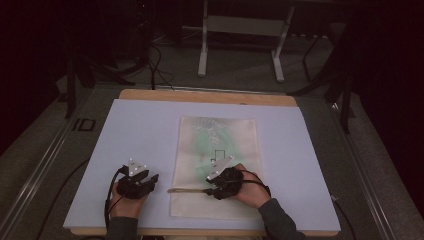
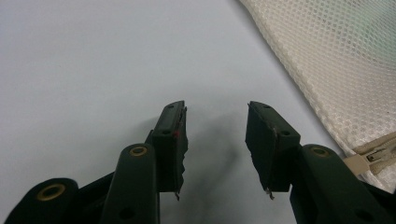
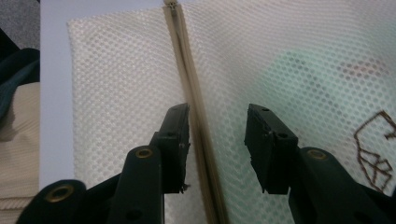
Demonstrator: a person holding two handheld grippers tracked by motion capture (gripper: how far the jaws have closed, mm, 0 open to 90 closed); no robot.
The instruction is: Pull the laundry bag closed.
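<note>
The mesh bag (image 1: pixel 216 167) lies flat on the pale mat (image 1: pixel 140 130). The right gripper (image 3: pixel 217 135) hovers over its zipper (image 3: pixel 194 100), jaws apart, gripping nothing. The left gripper (image 2: pixel 215 135) rests just beside the bag, jaws apart and empty.

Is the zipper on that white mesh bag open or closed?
Closed: the zipper on the mesh bag runs as one joined strip, no gap showing.

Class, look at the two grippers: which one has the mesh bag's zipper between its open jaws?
The right gripper: the zipper of the mesh bag runs between its jaws. The left gripper hovers over bare mat.
</note>
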